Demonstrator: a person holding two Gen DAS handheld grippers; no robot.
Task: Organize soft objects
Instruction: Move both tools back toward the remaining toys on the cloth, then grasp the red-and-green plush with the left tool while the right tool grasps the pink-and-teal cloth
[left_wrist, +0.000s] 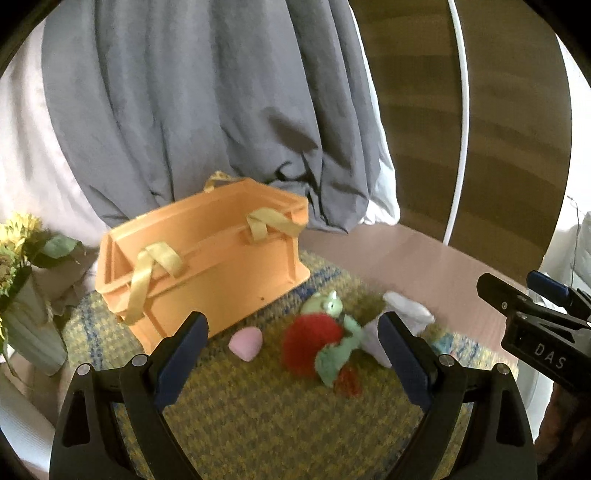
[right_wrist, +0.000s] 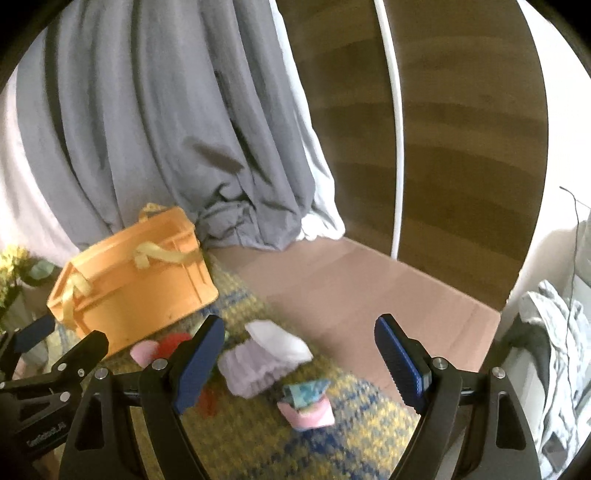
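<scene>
An orange basket with yellow ribbon handles stands on a yellow-blue woven rug; it also shows in the right wrist view. In front of it lie a pink soft piece, a green plush with a red fuzzy body and a pale lilac cloth. My left gripper is open and empty above the rug, just short of the plush. My right gripper is open and empty over the lilac cloth and a small pink-and-teal folded item.
Grey bedding hangs behind the basket. A vase of yellow flowers stands left of it. Bare wooden floor lies right of the rug, with a crumpled grey-white cloth at the far right.
</scene>
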